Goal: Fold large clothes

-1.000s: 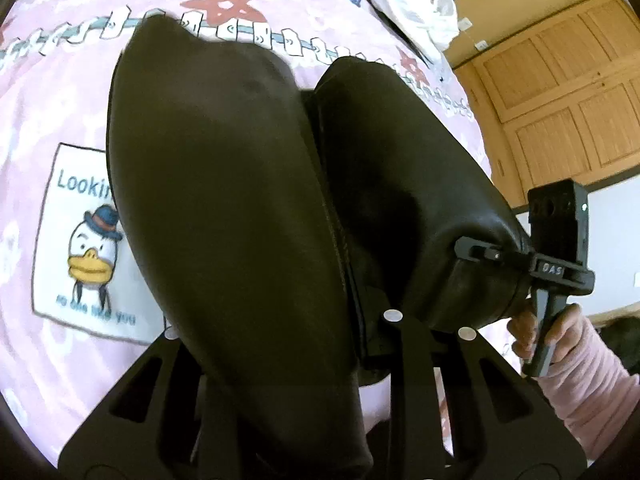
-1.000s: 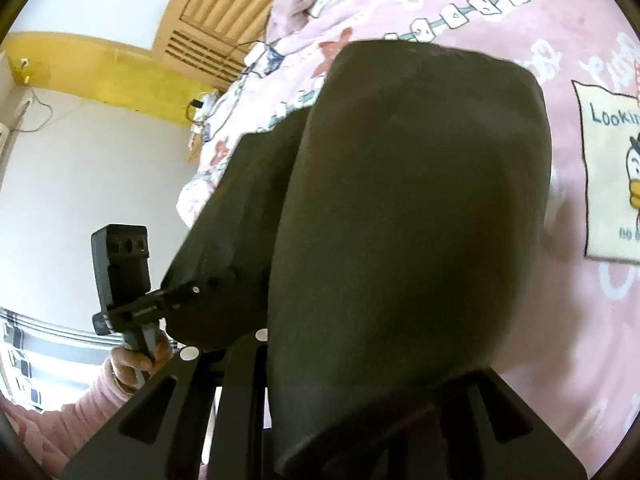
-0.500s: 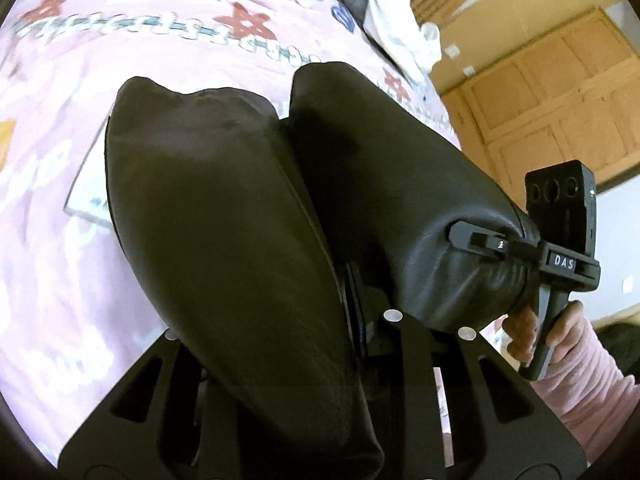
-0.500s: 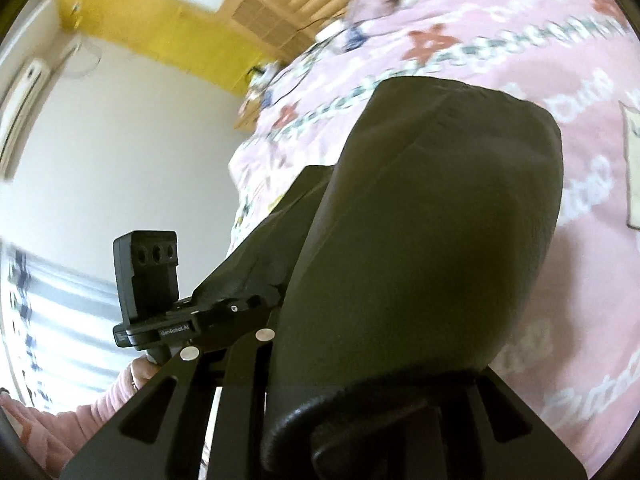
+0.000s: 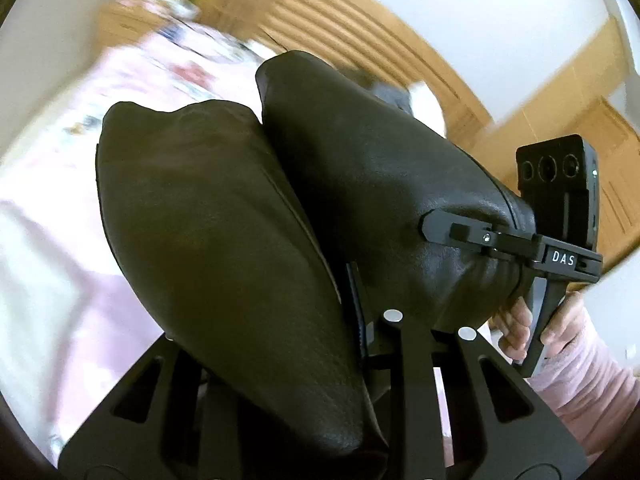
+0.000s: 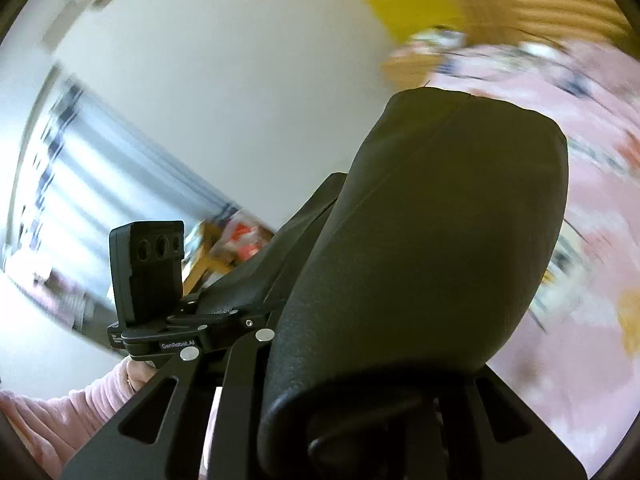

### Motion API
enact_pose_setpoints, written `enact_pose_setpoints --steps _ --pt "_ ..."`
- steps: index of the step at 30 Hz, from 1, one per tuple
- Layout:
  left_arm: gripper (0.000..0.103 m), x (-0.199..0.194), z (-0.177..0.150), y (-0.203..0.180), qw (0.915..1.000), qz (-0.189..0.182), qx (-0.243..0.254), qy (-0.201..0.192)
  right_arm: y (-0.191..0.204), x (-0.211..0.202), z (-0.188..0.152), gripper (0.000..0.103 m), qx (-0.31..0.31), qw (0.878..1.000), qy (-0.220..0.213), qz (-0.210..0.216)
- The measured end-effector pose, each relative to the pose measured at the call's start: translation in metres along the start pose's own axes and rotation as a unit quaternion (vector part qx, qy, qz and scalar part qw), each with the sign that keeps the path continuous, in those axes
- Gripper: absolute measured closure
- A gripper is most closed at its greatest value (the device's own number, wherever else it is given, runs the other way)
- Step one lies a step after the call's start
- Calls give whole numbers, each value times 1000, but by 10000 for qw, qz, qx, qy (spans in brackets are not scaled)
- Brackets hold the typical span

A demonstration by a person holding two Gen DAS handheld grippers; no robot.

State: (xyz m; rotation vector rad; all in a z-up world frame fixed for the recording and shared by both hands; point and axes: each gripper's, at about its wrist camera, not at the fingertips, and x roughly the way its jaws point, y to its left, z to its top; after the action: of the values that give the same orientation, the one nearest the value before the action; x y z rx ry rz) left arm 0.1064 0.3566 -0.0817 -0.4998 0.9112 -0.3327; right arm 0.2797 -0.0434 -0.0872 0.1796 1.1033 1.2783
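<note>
A black leather-like garment (image 5: 224,240) hangs in two long legs, held up above the pink bed. My left gripper (image 5: 304,364) is shut on one end of it; the fabric drapes over its fingers and hides the tips. My right gripper (image 5: 448,232) shows at the right of the left wrist view, clamped on the other leg (image 5: 380,184). In the right wrist view the garment (image 6: 432,248) covers my right gripper (image 6: 360,408), and the left gripper (image 6: 224,312) grips the far leg at the left.
A pink patterned bedspread (image 5: 52,216) lies below, also in the right wrist view (image 6: 592,208). A wooden slatted headboard (image 5: 352,36) and wooden cabinets (image 5: 616,184) stand behind. A white wall (image 6: 240,80) and a window (image 6: 60,184) are at the left.
Both grippers have lifted and tilted upward with the garment. The views swung from the bedspread toward the headboard and walls, with motion blur.
</note>
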Motion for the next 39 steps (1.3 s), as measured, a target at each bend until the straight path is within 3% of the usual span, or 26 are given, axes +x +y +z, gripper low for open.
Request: enact_pose_setpoints --steps 4,7,12,17,20,24,27,29,33,36,39 --pt "79 -102 3 57 9953 668 -264 -655 85 85 51 86 -487 9959 216 729" --pt "79 -178 -2 106 9845 1163 -629 -1151 137 151 83 86 -632 9893 450 1234" --pt "79 -277 -32 181 9576 1902 -1223 -1786 211 262 111 88 -830 9754 914 1828" --pt "79 -330 -76 264 9266 2163 -2132 -2218 246 371 110 88 -702 9658 1412 2056" --pt "79 -335 -110 304 9128 2229 -2576 -2255 239 426 96 88 -519 9625 1719 2034" --pt "79 -312 -157 352 8982 2348 -3163 -1951 200 483 62 89 -230 9591 2163 1811" --pt "79 -277 -193 389 8901 2528 -3451 -1570 160 526 37 89 -54 9586 2518 1326" --pt "79 -253 -207 414 8802 2583 -3751 -1338 124 548 24 89 100 9595 2670 891" --pt "79 -241 -257 440 8604 2804 -4086 -1191 62 557 17 89 638 9633 2549 555" --pt "79 -240 -277 476 8470 2289 -4639 -1227 42 562 17 88 678 9600 2667 521" --pt "79 -236 -278 476 8475 2335 -4636 -1106 48 568 15 88 427 9588 2771 458"
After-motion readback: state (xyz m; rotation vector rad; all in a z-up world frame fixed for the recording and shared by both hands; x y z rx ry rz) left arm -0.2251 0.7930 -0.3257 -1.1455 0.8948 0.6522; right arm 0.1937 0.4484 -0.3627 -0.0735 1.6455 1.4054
